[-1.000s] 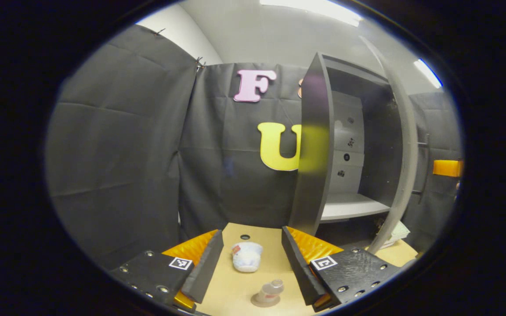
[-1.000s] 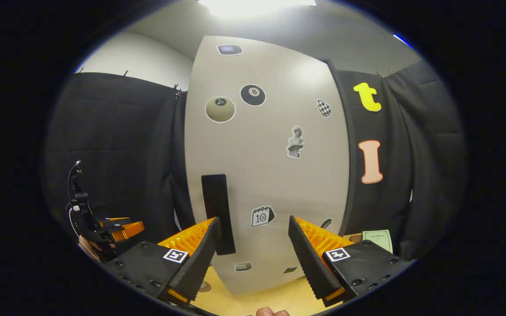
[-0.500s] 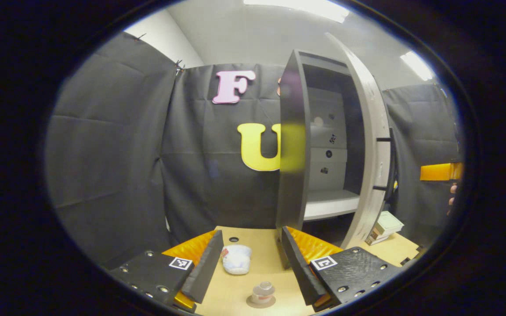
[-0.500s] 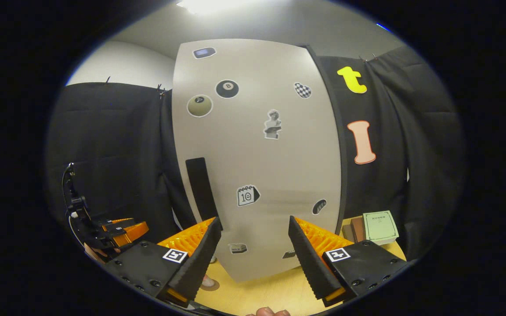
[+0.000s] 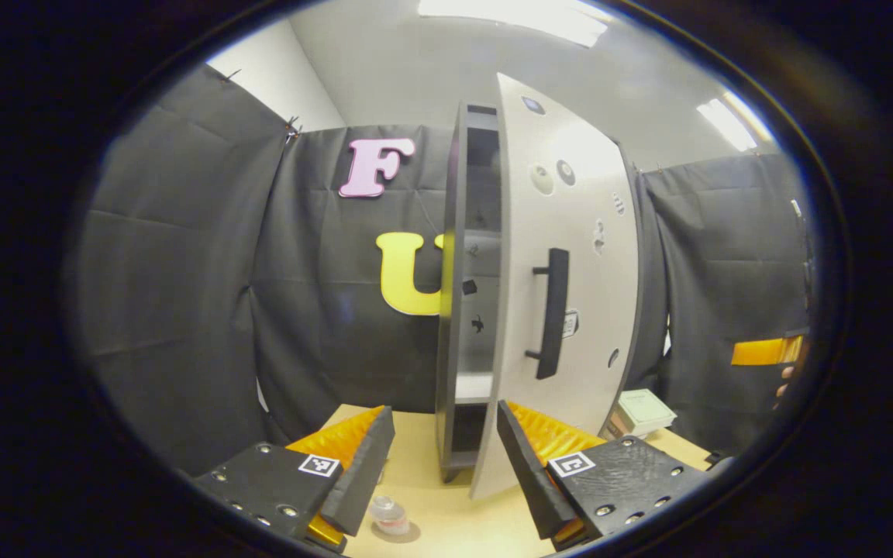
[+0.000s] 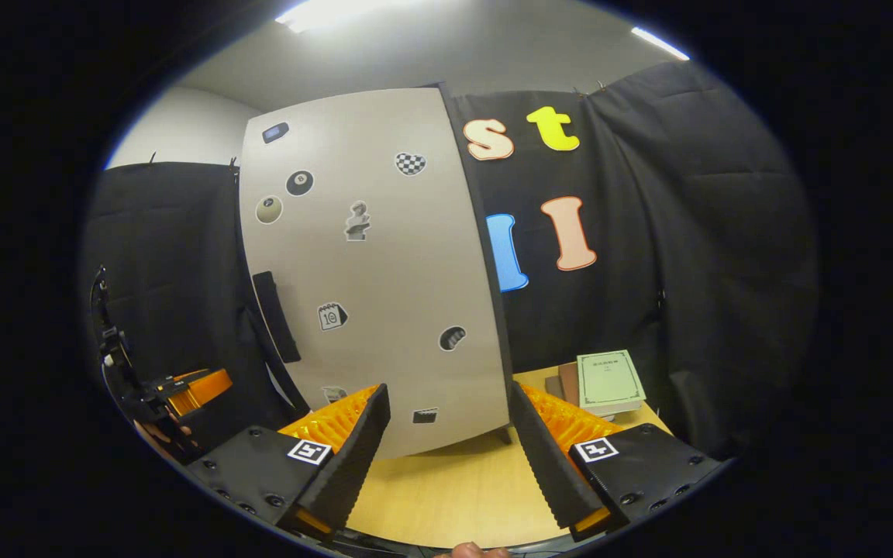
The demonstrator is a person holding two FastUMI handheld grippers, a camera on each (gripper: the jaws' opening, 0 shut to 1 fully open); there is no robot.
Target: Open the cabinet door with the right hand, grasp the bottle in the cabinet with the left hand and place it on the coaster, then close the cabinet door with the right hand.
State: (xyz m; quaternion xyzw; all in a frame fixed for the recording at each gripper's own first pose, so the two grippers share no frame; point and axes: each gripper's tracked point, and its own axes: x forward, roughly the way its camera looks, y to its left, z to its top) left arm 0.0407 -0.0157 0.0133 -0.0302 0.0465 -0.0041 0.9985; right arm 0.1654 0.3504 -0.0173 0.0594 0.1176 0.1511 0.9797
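Note:
A small clear bottle point(image 5: 390, 514) stands on a round coaster point(image 5: 409, 532) on the wooden table, just in front of my left gripper point(image 5: 443, 463), which is open and holds nothing. Beyond it stands the dark cabinet point(image 5: 453, 310). Its pale sticker-covered door point(image 5: 570, 232), with a black handle point(image 5: 551, 314), stands a narrow gap from shut. In the right gripper view the door point(image 6: 384, 271) and handle point(image 6: 276, 316) face my right gripper point(image 6: 446, 449), which is open and apart from them. The left gripper point(image 6: 197, 385) shows at the far left there, a hand behind it.
A green book point(image 6: 609, 380) on a small stack lies on the table point(image 6: 454, 488) to the right of the cabinet; it appears as a pale book point(image 5: 644, 409) in the left gripper view. The right gripper point(image 5: 760, 351) and a hand sit at the far right edge.
The cabinet door has swung from wide open to almost shut. My right gripper has drawn back from it. The bottle and coaster now sit lower and further left in the left gripper view.

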